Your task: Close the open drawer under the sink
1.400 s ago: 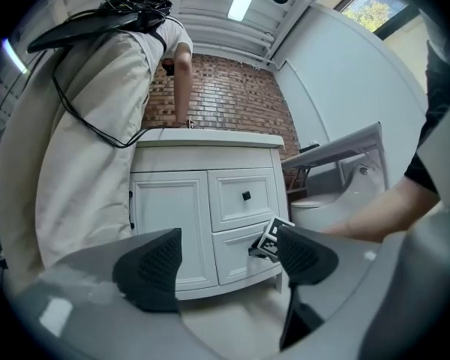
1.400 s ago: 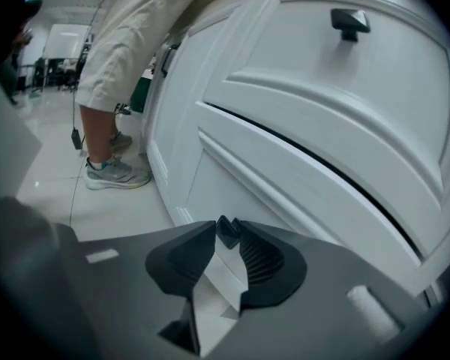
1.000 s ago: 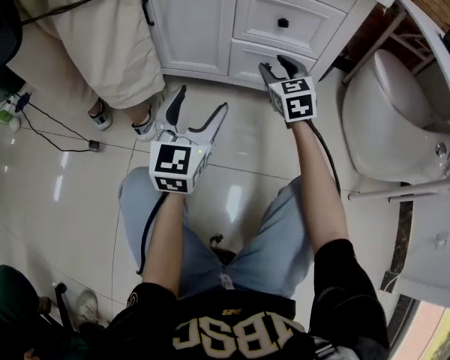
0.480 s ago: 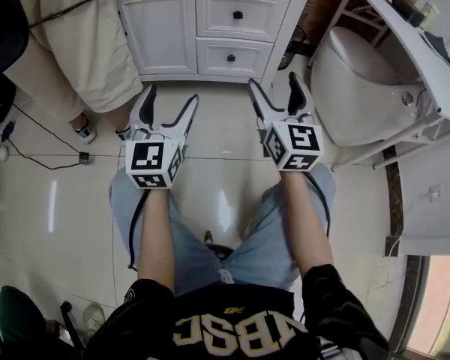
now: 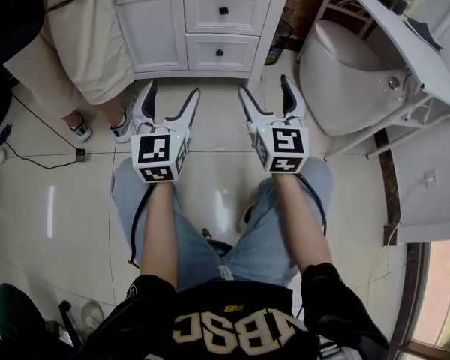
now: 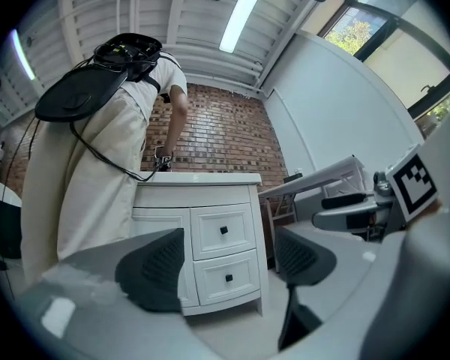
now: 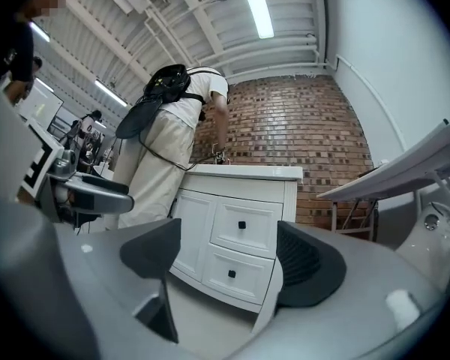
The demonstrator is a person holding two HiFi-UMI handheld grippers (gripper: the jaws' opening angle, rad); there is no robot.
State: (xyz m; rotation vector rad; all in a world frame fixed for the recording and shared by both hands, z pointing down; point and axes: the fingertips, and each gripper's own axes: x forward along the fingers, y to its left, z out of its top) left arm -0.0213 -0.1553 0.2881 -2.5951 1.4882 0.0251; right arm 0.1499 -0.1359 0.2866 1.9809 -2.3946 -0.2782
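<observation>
Head view, Q: so where's the open drawer? I only see the vanity cabinet (image 5: pixel 154 25) with the upper drawer (image 5: pixel 223 10) and lower drawer (image 5: pixel 219 52), both sitting flush.

A: same here. Neither front sticks out, so I'd call the job done. Left claw (image 5: pixel 172 90) and right claw (image 5: pixel 264 87) hover side by side over the tiled floor (image 5: pixel 217 178), well short of the cabinet. Both are spread wide with nothing in them. My guess is they're held off so they don't bump the fronts. There's a toilet (image 5: pixel 345 66) off to the right and a bystander (image 5: pixel 75 36) at the cabinet's left end.

Left gripper view, Q: anything between the pads?

A: nope, just air. The jaws are wide apart and aimed level at the cabinet. The upper drawer (image 6: pixel 223 231) and lower drawer (image 6: pixel 229 278) show through the gap, fronts even with the frame. The right claw pokes in at the right edge.

Right gripper view, Q: and this one?

A: fully spread, empty. The same two drawers are framed between the jaws, the lower drawer (image 7: pixel 231 274) closed like the one above it. A shut drawer needs no grip, which fits the open jaws. The bystander is bent over the cabinet top, back to us.
</observation>
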